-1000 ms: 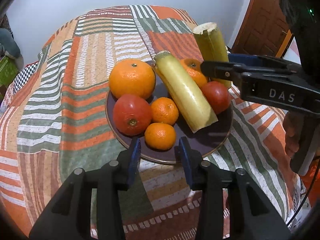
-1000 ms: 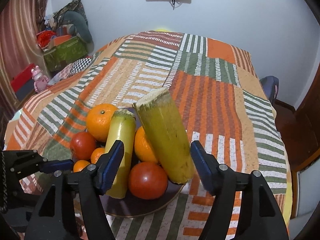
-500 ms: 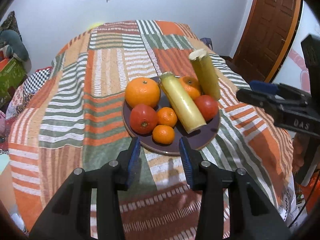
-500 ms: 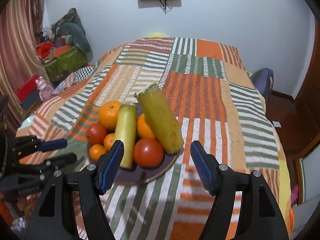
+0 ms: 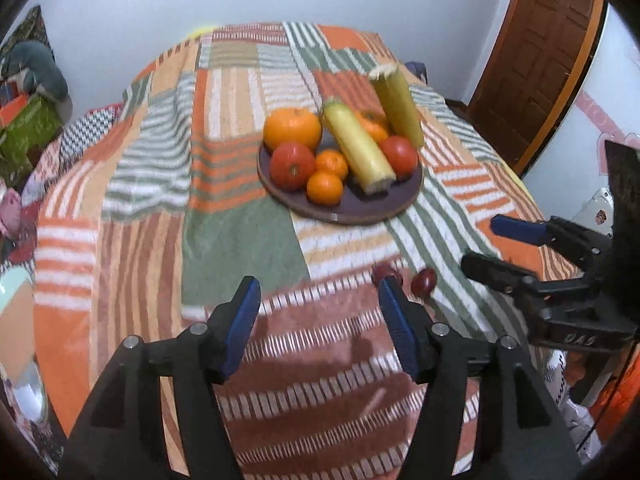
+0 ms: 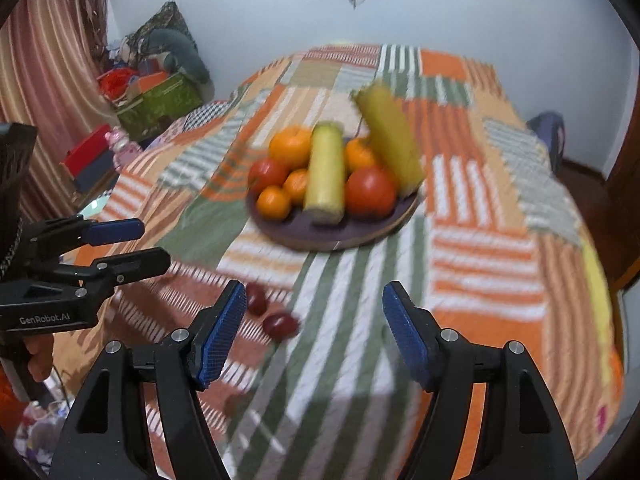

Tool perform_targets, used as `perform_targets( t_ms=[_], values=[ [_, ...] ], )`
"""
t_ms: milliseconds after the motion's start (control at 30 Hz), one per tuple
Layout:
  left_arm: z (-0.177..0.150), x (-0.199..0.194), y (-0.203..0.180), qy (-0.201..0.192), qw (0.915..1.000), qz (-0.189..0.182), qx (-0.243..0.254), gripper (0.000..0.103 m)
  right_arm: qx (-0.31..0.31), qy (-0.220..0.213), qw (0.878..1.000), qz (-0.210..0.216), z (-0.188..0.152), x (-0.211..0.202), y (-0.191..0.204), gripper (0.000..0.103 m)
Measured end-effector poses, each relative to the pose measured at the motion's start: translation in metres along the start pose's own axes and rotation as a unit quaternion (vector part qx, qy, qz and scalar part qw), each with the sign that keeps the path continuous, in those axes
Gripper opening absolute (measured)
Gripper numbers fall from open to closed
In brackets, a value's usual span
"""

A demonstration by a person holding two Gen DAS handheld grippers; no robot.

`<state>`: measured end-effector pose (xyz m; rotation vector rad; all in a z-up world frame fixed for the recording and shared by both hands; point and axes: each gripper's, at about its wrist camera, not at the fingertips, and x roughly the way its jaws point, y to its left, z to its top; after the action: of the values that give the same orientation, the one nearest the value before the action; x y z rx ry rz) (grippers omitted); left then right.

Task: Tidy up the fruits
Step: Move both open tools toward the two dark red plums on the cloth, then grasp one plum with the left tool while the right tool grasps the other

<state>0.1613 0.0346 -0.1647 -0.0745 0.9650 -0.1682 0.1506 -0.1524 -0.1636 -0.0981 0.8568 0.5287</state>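
Left wrist view: left hand-held gripper [image 5: 318, 312] gaping, grasping nothing; plate [image 5: 384, 210] of fruit sitting upper centre; two small red fruits [image 5: 424, 281] lying lower right.
Right wrist view: right hand-held gripper [image 6: 314, 326] gaping, empty; plate [image 6: 372, 232] sitting centre.

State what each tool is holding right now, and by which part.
Nothing is held. The left tool and right tool are both open and empty above the striped cloth.
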Motion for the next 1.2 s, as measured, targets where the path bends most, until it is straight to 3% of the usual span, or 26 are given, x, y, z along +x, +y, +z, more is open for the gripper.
perform_targets(
  t_ms=[133,200,267,567,800,1200],
  values=[
    [-0.014,0.009,-0.004,0.020,0.9998,0.002,0.007,0.061,0.000,0.023,1.000,0.004,-0.012,0.017,0.006,0.067],
    [-0.018,0.012,-0.006,0.023,0.9996,0.002,0.013,0.061,-0.002,0.034,0.999,0.008,-0.016,0.025,0.008,0.062],
    [-0.020,0.015,-0.010,0.024,0.9995,0.000,0.020,0.061,-0.006,0.045,0.999,0.011,-0.017,0.032,0.010,0.050],
    [-0.016,0.030,-0.024,0.037,0.9984,-0.025,0.034,0.047,-0.019,0.055,0.998,0.029,-0.020,0.042,0.015,0.025],
    [-0.005,0.046,-0.045,0.038,0.9971,-0.039,0.053,0.047,-0.007,0.026,0.999,0.022,-0.018,0.024,0.001,0.025],
    [0.006,0.073,-0.056,0.038,0.9972,-0.024,0.059,0.023,0.027,0.011,1.000,0.003,-0.015,0.009,-0.032,0.025]
  ],
)
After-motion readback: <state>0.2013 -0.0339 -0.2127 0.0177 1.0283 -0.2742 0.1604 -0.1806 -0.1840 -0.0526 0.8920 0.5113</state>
